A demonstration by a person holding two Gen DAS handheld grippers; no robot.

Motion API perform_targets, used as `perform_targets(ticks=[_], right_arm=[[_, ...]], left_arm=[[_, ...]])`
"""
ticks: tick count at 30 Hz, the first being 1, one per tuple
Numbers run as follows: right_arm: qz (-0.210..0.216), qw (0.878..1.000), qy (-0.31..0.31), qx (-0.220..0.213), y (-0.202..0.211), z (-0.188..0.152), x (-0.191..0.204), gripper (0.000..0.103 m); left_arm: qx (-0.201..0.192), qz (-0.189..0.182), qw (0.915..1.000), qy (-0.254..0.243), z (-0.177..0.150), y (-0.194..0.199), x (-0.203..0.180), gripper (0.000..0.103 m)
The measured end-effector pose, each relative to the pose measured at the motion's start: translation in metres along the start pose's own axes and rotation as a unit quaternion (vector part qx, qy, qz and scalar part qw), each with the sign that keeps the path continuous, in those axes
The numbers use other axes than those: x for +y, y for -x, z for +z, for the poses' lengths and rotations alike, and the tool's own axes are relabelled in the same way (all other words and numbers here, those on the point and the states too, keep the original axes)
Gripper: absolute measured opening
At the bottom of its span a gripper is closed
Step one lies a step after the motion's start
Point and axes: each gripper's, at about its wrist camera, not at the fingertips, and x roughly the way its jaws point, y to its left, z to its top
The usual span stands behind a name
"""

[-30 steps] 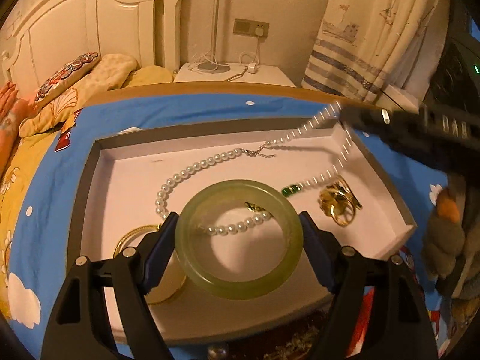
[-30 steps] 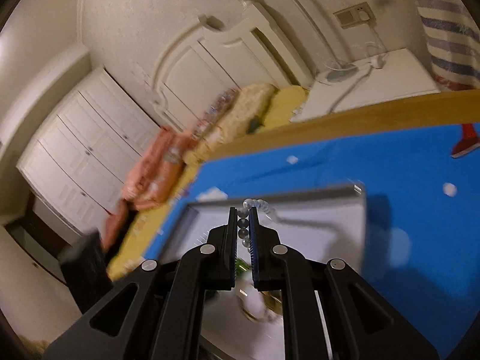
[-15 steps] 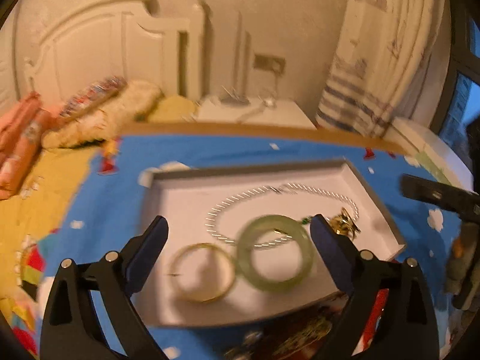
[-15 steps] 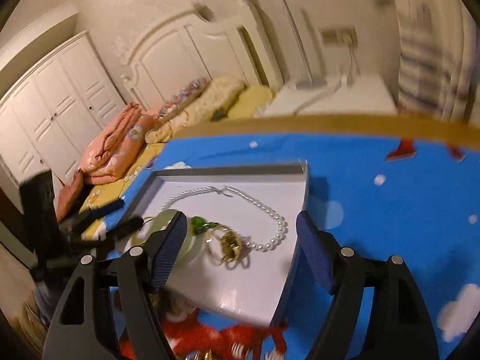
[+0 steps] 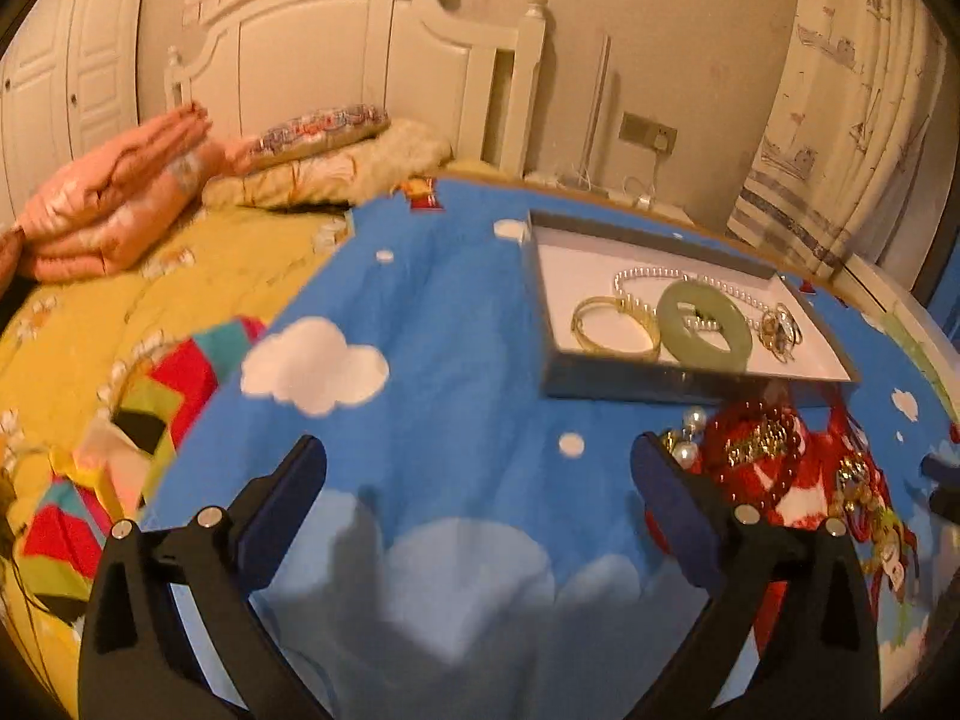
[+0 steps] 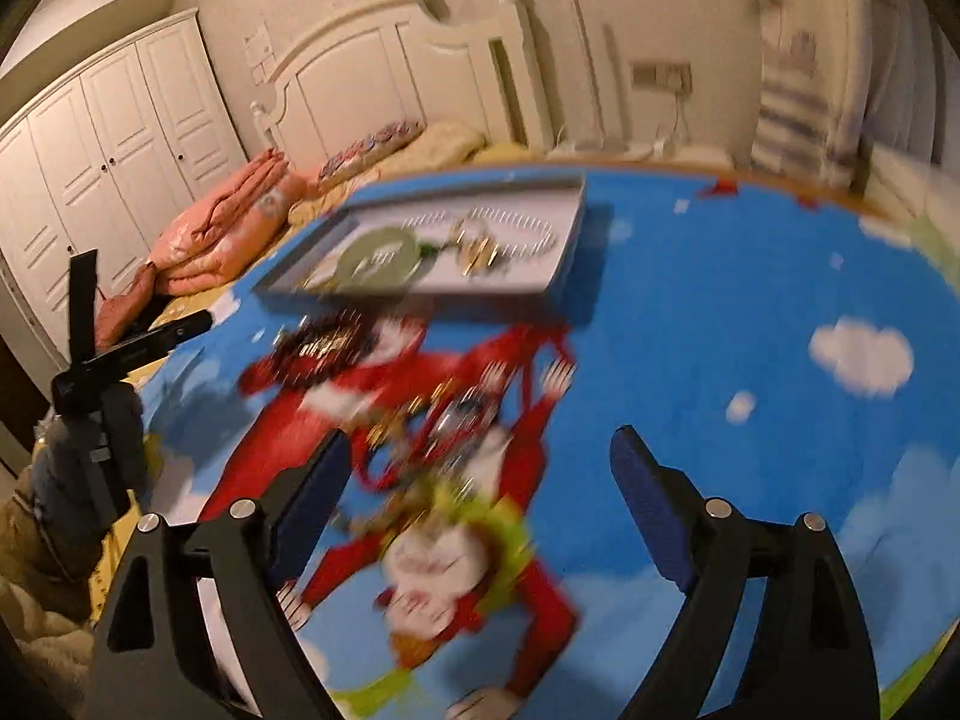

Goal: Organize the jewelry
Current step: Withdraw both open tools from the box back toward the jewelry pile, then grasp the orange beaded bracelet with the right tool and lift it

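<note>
1. Claws both gape, gripping nothing: left claw [image 5: 477,471], right claw [image 6: 480,459].
2. Loose red-and-gold bead jewelry [image 5: 757,441] lies on the blue cartoon bedspread [image 5: 456,324], just beside the shallow grey white-lined tray [image 5: 600,387].
3. I should pinch one strand only, lifting slowly to avoid tangles.

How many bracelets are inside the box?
2. A gold bracelet lies at the left of the box, and a green bracelet lies beside it, in the middle, on top of the pearl necklace. The tangle of gold pieces at the right may hide more.
</note>
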Motion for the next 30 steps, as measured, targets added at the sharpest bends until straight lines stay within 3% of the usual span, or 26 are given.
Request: perform_targets(ticks=[3, 6, 14, 21, 30], right_arm=[[-0.012, 0.999, 0.028, 0.019, -0.007, -0.005, 0.015, 0.084], [-0.020, 0.999, 0.041, 0.020, -0.011, -0.007, 0.023, 0.078], [-0.021, 0.999, 0.046, 0.012, -0.026, 0.012, 0.034, 0.041], [-0.013, 0.995, 0.092, 0.043, -0.039, 0.009, 0.055, 0.031], [-0.037, 0.989, 0.127, 0.067, -0.048, 0.003, 0.059, 0.020]], left_arm=[[0.004, -0.015, 0.9997, 0.017, 0.000, -0.004, 0.009, 0.101], [0.025, -0.032, 0.9987, 0.030, -0.003, -0.011, 0.014, 0.101], [0.052, -0.059, 0.9950, 0.062, -0.003, -0.023, 0.024, 0.101], [0.049, -0.069, 0.9943, 0.066, -0.003, -0.022, 0.025, 0.101], [0.052, -0.076, 0.9936, 0.064, -0.003, -0.023, 0.024, 0.101]])
